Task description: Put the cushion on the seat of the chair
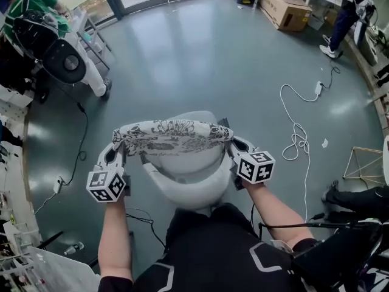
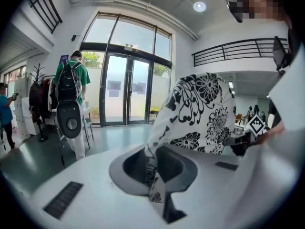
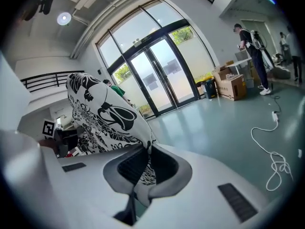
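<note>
A white cushion with a black floral print (image 1: 172,136) hangs stretched between my two grippers, just above the white chair (image 1: 188,175) in front of me. My left gripper (image 1: 117,149) is shut on the cushion's left corner; the cloth (image 2: 200,111) is pinched between its jaws. At the other end my right gripper (image 1: 232,145) is shut on the right corner, with the cloth (image 3: 102,116) bunched in its jaws. The cushion covers the chair's back edge, and the seat shows below it.
A white cable (image 1: 298,135) lies coiled on the grey-green floor at the right, and a black cable (image 1: 79,145) runs at the left. A white machine on wheels (image 1: 79,66) stands at the far left, cardboard boxes (image 1: 285,8) at the back. People stand at both far corners.
</note>
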Motion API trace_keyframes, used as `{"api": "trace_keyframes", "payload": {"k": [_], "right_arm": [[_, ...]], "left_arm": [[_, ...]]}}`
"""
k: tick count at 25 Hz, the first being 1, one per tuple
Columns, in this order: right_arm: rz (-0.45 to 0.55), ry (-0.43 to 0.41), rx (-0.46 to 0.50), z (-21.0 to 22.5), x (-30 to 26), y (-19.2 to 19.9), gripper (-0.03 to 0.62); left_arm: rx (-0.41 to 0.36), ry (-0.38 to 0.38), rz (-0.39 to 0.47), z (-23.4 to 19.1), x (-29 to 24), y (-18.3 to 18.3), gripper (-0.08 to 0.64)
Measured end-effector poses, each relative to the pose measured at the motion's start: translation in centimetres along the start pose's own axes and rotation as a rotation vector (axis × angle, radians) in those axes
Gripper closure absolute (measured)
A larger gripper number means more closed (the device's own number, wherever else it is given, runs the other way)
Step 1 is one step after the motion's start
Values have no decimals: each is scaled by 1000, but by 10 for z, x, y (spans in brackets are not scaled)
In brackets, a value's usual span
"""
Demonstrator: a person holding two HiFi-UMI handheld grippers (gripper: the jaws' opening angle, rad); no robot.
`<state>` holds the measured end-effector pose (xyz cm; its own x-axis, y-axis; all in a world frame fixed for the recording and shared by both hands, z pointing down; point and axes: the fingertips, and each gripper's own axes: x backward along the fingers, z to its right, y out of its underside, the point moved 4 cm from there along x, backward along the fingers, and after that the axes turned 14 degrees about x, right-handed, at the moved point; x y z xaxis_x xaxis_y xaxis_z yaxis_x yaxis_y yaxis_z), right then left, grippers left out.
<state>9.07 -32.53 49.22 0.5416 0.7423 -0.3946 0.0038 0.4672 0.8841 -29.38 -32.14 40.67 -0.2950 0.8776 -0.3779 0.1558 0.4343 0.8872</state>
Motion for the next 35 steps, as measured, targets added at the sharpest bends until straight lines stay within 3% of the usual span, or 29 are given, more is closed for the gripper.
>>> {"api": "trace_keyframes", "payload": {"k": [8, 13, 20, 25, 29, 35], "right_arm": [[-84, 147, -121, -7, -31, 34, 568], [-148, 243, -278, -8, -56, 70, 569], [-184, 349, -412, -15, -89, 100, 569], [-225, 451, -526, -21, -94, 135, 569], [-286, 473, -538, -35, -105, 165, 569], [-307, 505, -682, -47, -124, 208, 571]], "left_arm": [[-60, 130, -121, -41, -81, -1, 541], [-104, 221, -206, -57, -136, 4, 541], [-165, 275, -310, -81, -198, 15, 541], [-266, 394, -380, -76, -233, 32, 541], [-340, 410, -449, -83, -260, 52, 541], [-399, 436, -546, -84, -303, 83, 541]]}}
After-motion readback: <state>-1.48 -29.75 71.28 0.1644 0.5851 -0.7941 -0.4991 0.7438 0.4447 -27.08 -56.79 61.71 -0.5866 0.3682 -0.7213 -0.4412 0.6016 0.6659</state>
